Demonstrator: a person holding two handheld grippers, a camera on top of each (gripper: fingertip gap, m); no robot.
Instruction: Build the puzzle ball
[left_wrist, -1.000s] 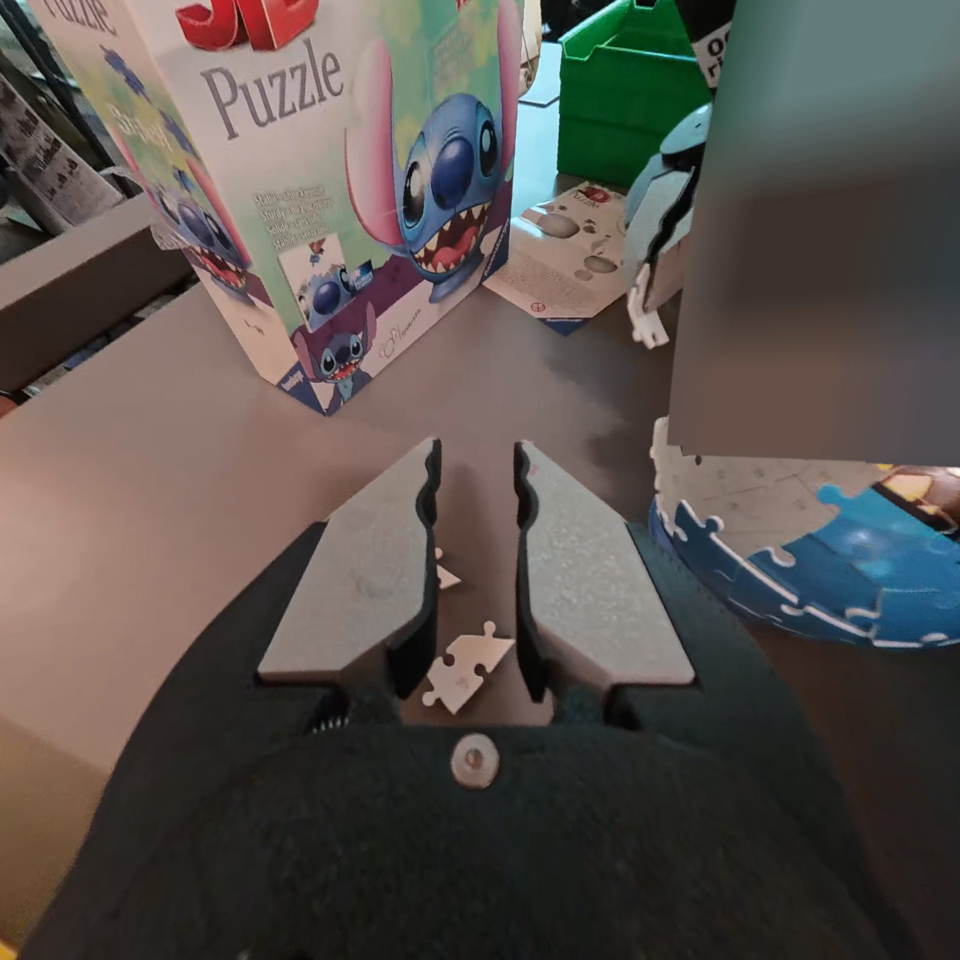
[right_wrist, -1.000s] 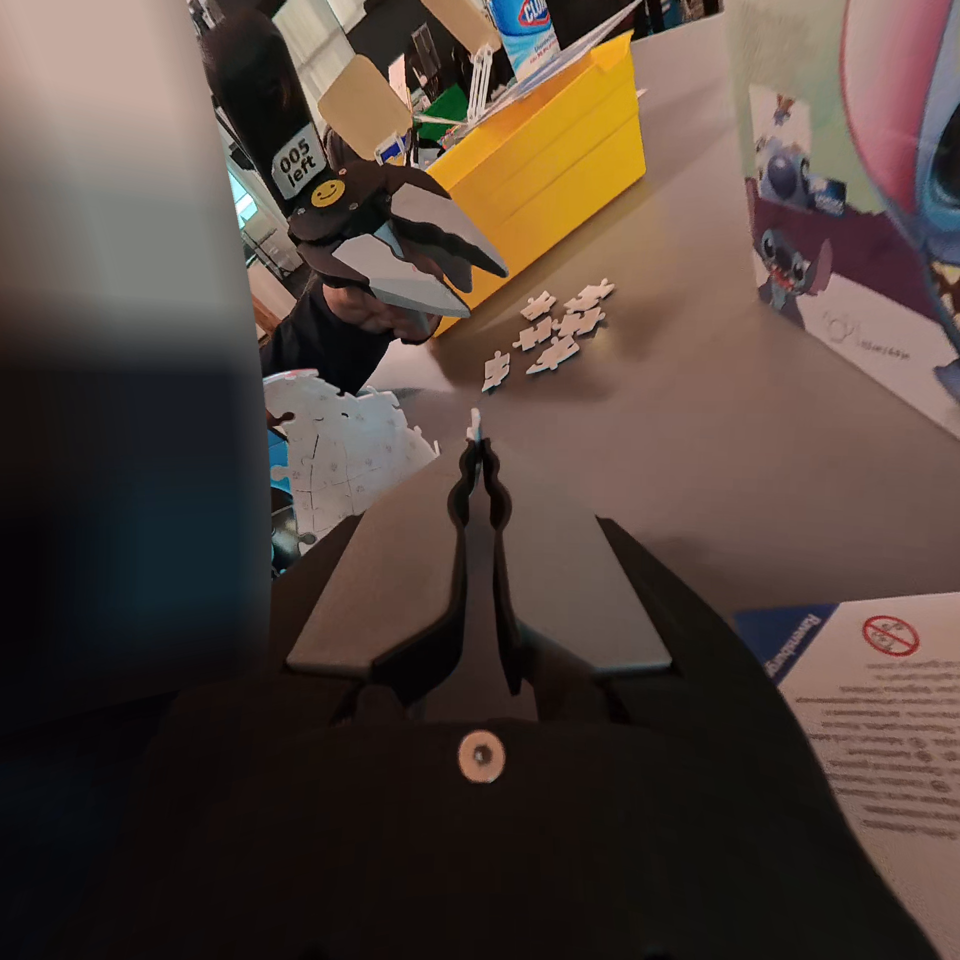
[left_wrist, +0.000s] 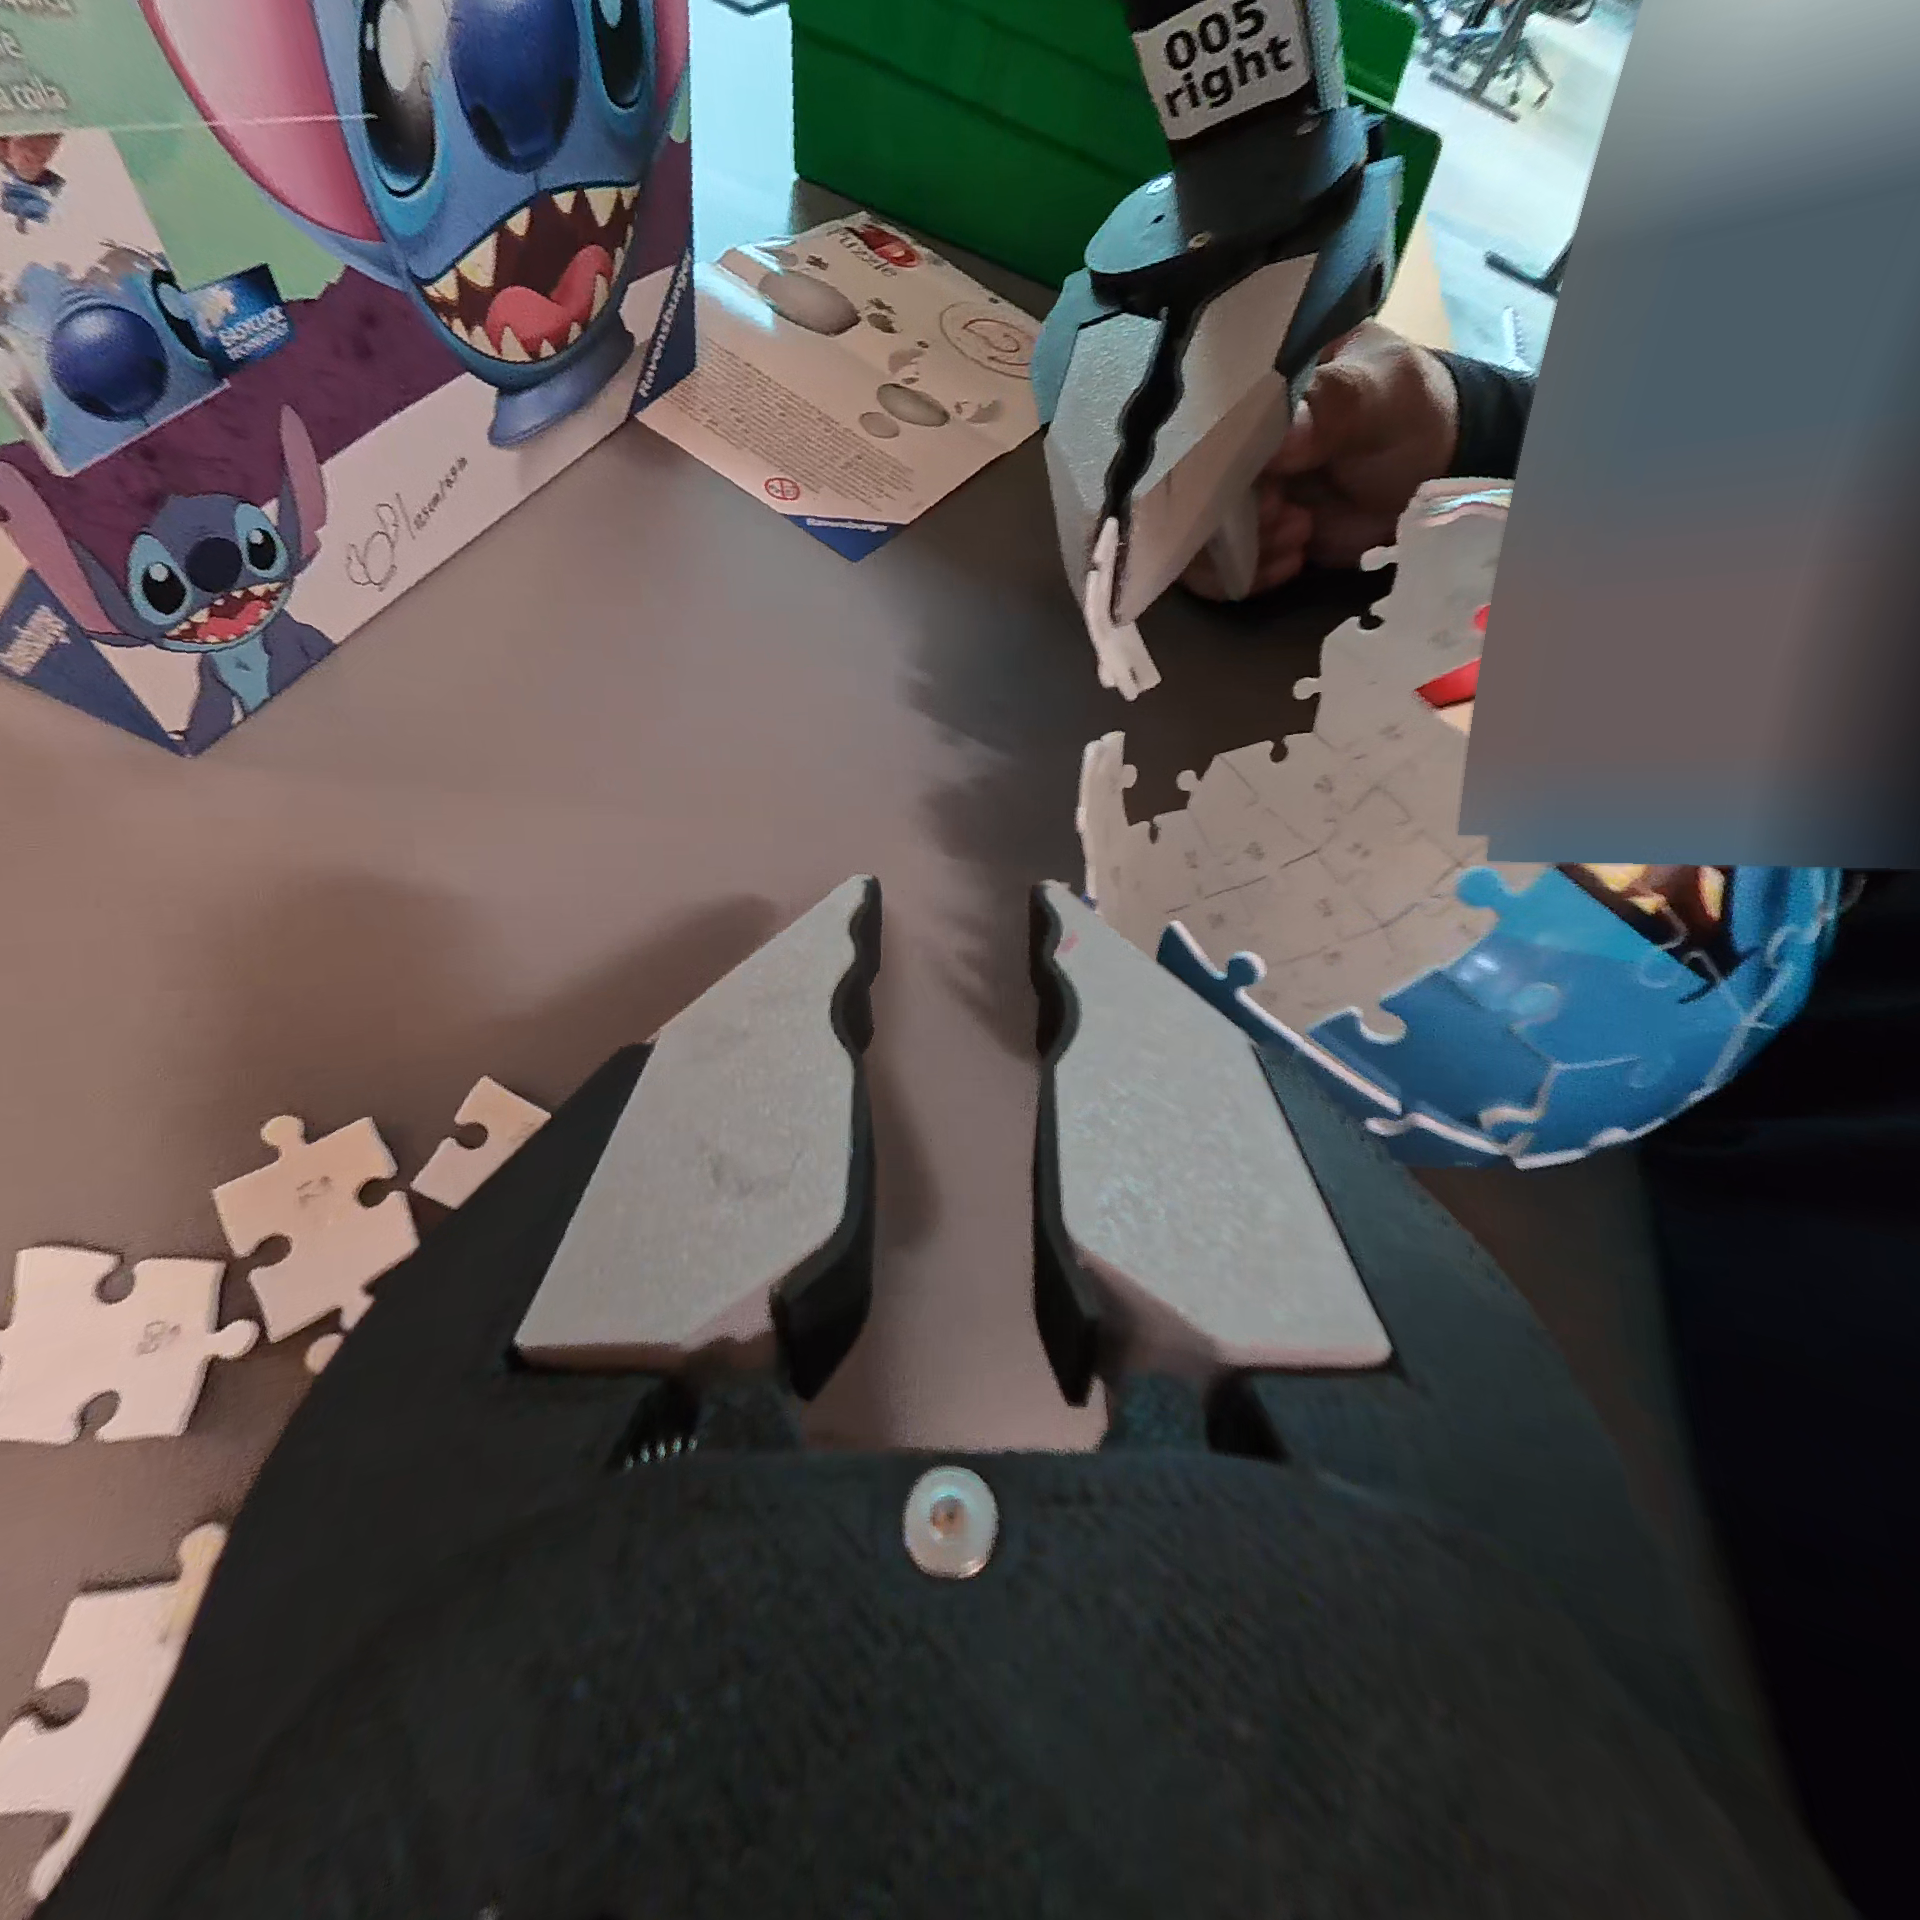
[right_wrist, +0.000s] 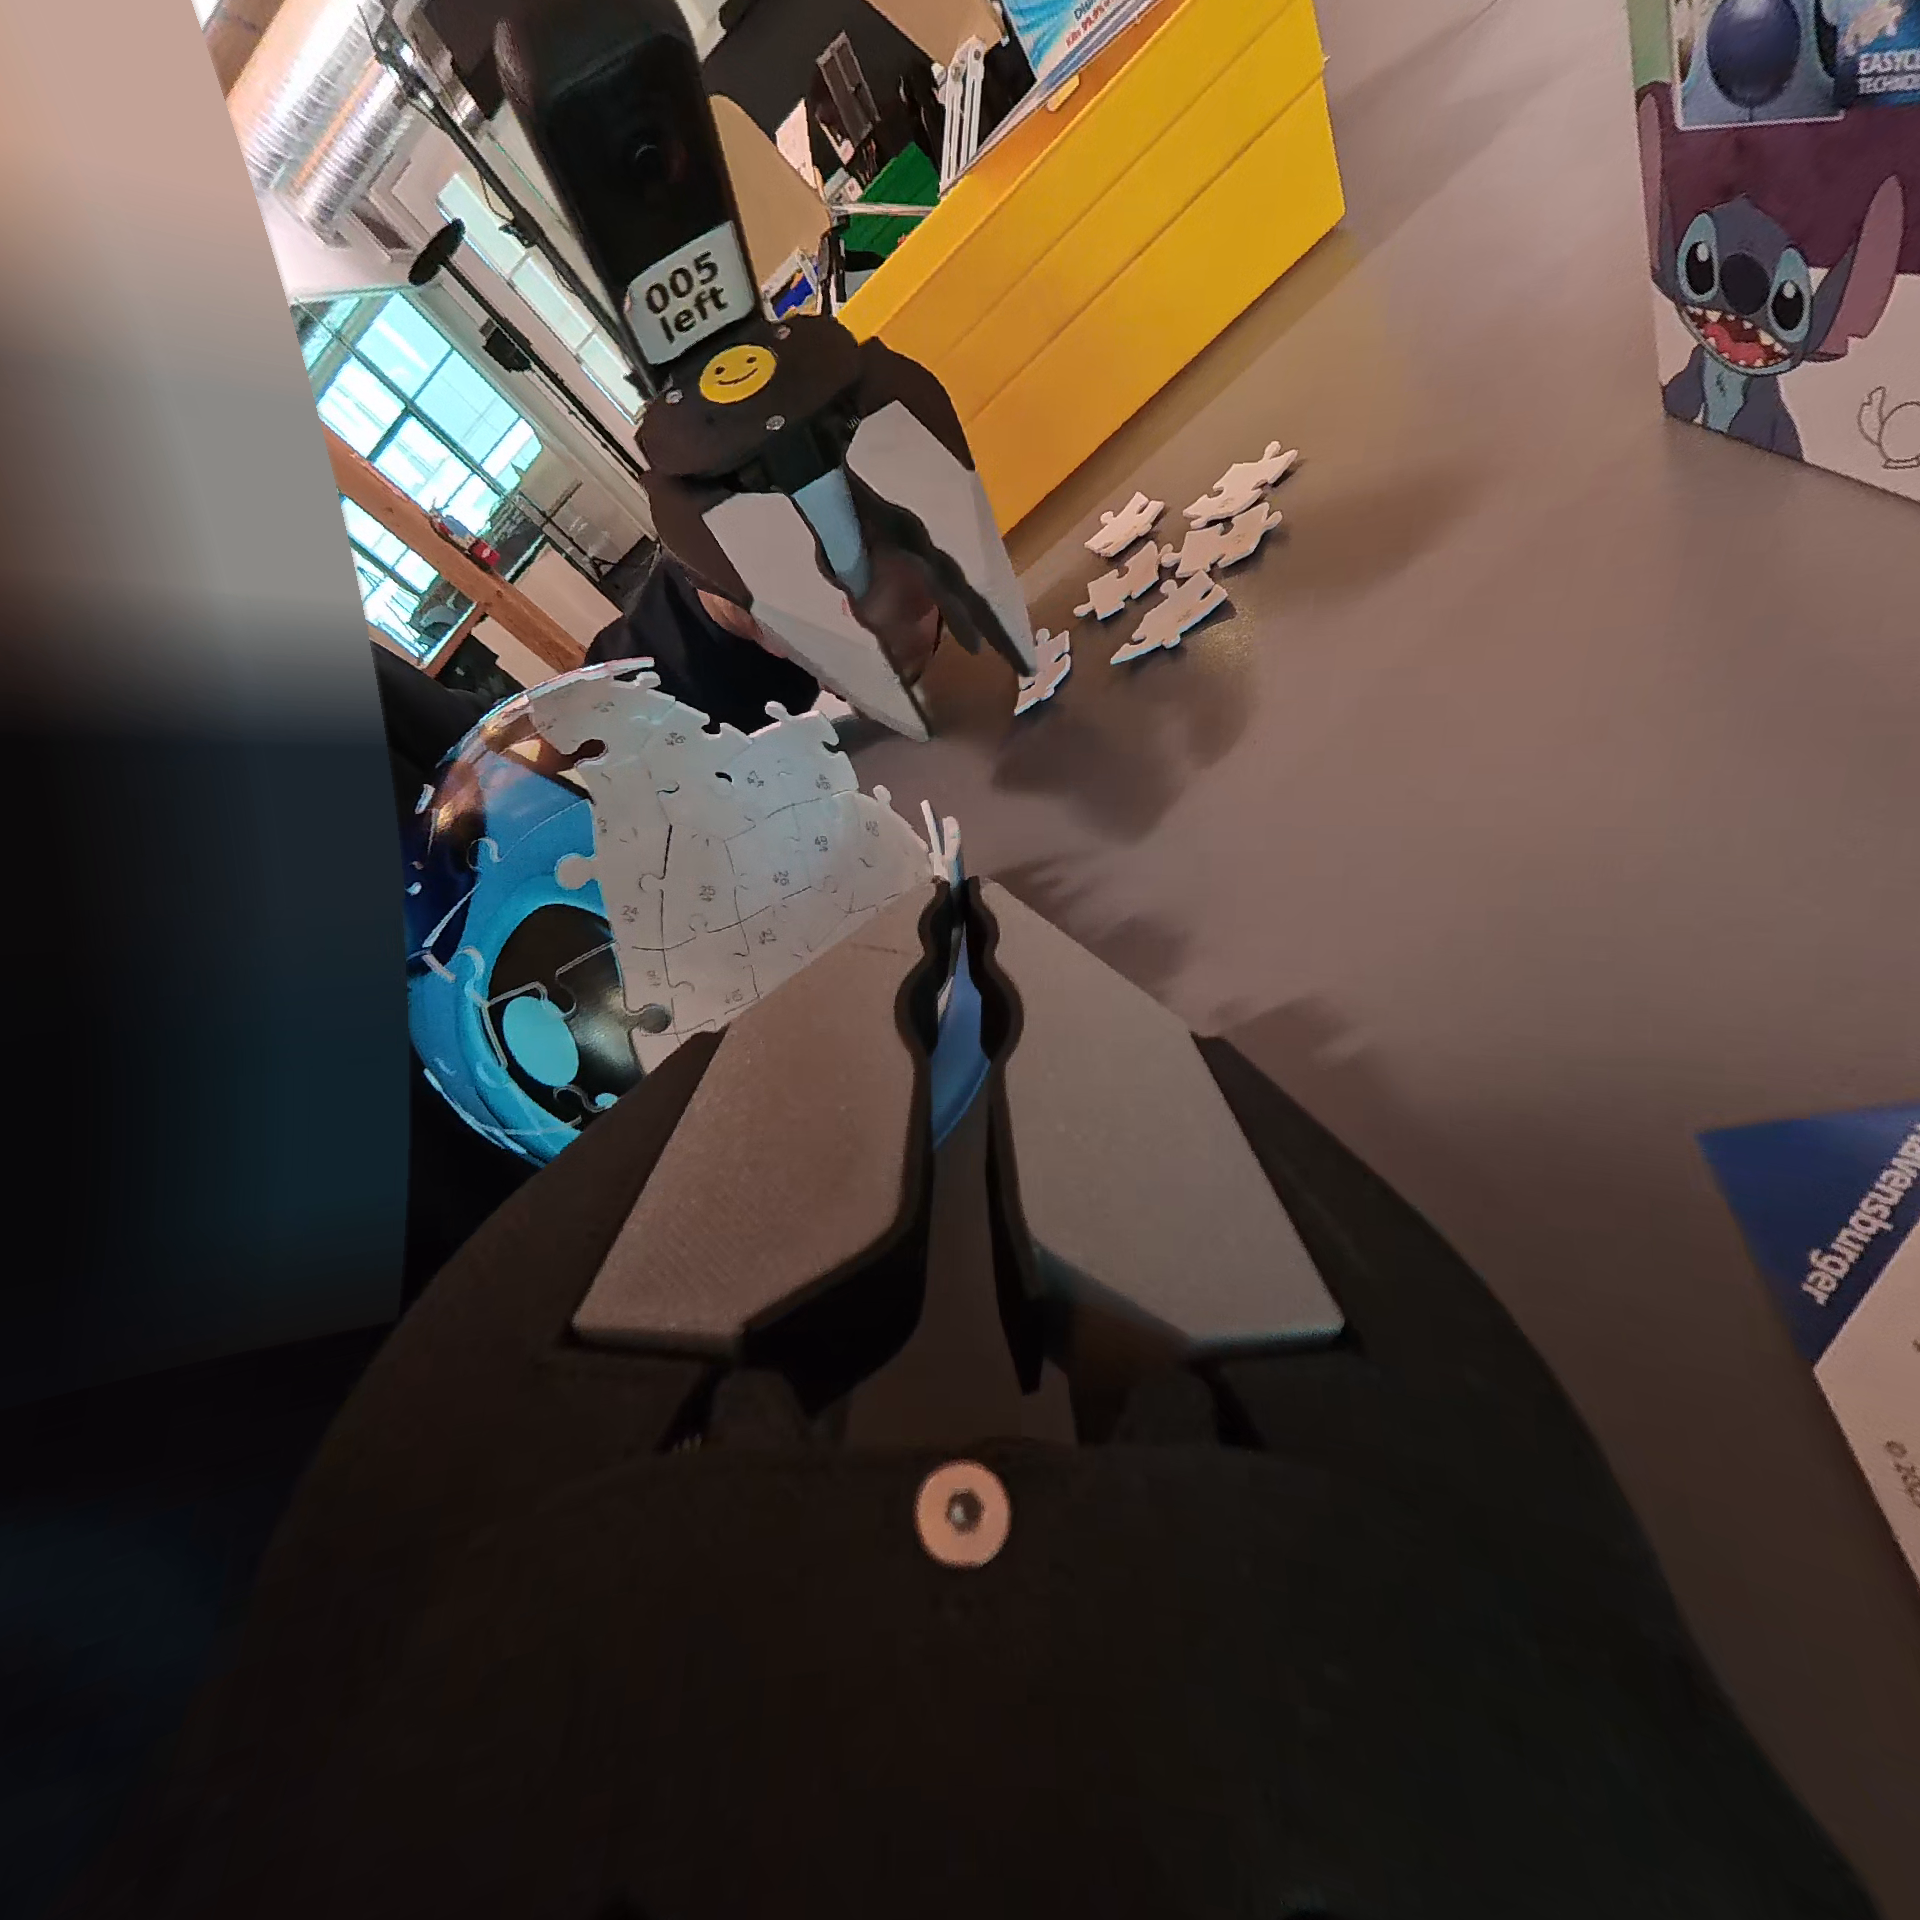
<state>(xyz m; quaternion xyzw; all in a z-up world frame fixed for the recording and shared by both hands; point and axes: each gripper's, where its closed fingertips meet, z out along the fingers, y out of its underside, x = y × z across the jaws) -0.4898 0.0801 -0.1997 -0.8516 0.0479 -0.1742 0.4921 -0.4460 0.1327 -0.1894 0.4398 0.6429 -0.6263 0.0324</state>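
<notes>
Puzzle piece (left_wrist: 1114, 613) between right jaws

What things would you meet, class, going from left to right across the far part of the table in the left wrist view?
Puzzle box → instruction leaflet → right gripper holding a puzzle piece → half-built puzzle ball.

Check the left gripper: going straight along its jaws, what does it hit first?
Probably bare table. The left gripper, open and empty, points between the puzzle box and the partial ball. Depth unclear.
</notes>
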